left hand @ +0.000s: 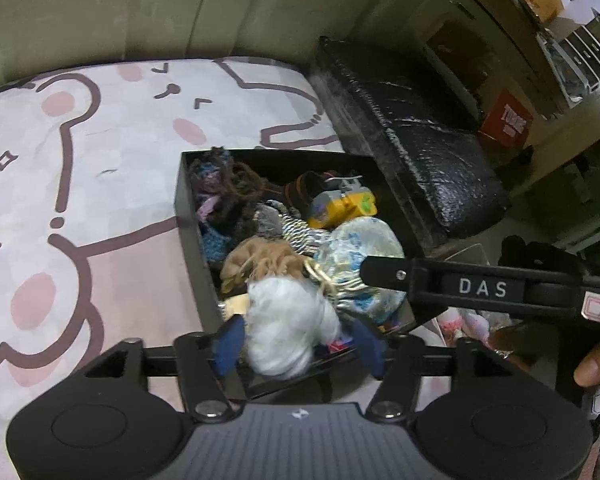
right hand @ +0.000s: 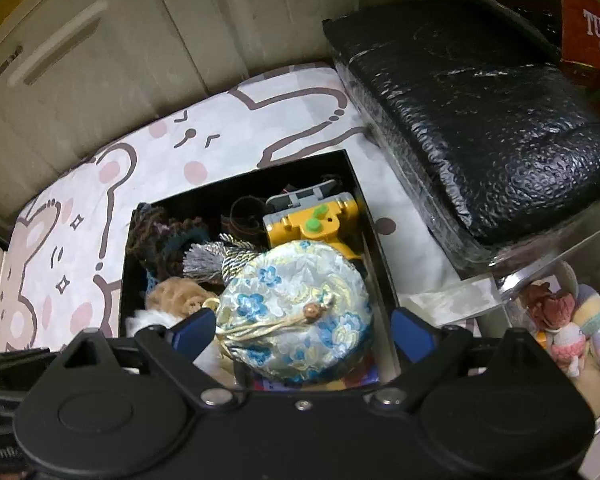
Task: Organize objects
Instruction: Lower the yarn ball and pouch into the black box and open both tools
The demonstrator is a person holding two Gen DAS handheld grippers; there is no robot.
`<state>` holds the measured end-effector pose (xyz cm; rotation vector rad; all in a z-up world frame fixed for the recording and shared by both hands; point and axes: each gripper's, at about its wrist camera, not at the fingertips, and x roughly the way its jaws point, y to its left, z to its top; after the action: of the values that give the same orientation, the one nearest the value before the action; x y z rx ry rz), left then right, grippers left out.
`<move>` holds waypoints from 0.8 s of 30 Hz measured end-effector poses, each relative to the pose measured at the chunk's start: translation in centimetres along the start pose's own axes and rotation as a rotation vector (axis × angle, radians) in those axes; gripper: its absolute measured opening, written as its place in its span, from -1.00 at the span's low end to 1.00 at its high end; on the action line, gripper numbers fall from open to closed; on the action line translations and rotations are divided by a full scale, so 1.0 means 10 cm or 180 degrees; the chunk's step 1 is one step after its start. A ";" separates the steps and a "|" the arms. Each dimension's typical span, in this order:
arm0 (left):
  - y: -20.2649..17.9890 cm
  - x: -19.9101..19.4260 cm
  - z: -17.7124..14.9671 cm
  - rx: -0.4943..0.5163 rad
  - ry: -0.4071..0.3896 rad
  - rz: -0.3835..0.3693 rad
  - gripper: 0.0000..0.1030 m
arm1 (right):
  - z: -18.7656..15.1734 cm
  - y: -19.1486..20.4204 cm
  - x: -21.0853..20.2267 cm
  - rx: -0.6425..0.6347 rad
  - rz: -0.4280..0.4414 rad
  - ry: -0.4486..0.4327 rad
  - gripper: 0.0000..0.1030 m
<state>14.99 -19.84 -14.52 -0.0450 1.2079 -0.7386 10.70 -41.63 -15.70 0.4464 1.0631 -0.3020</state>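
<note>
A black box (left hand: 188, 216) full of small items lies on a bear-print bed sheet (left hand: 80, 200). My left gripper (left hand: 299, 344) hangs over its near end, jaws open around a white fluffy ball (left hand: 288, 332), with a gap at the right pad. In the right wrist view, my right gripper (right hand: 304, 330) stands wide open over a blue-flowered brocade pouch (right hand: 296, 308) that rests in the box, neither pad touching it. One finger (left hand: 384, 276) of the right gripper reaches in over the pouch (left hand: 360, 244). A yellow toy (right hand: 312, 224), a silver tassel (right hand: 208, 256) and brown fuzz (right hand: 176, 292) lie around it.
A black bubble-wrapped block (right hand: 480, 120) stands right of the box, with a red carton (left hand: 506, 120) behind it. A clear bin of plush toys (right hand: 572, 332) sits at the right. Pale cupboard doors (right hand: 80, 60) back the bed. A person's thumb (left hand: 596, 368) shows at the right.
</note>
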 end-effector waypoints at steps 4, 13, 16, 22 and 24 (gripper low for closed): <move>-0.05 0.00 0.00 0.0079 0.0003 0.0019 0.33 | 0.00 0.02 -0.01 -0.0027 -0.0001 -0.0002 0.86; -0.03 -0.09 -0.01 0.0042 -0.0087 0.0115 0.47 | -0.02 0.07 -0.06 -0.0062 0.0048 -0.0042 0.86; 0.00 -0.15 -0.01 -0.0018 -0.0129 0.0129 0.50 | -0.03 0.08 -0.12 -0.0108 0.0062 -0.0081 0.86; 0.03 -0.31 -0.03 -0.0065 -0.0253 0.0261 0.70 | -0.08 0.13 -0.30 -0.0206 0.0059 -0.0241 0.86; 0.04 -0.37 -0.04 -0.0059 -0.0293 0.0319 0.77 | -0.13 0.15 -0.35 -0.0253 0.0038 -0.0258 0.87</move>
<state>14.31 -17.44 -11.75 -0.0330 1.1211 -0.6311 8.82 -39.57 -12.83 0.3661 0.9894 -0.2642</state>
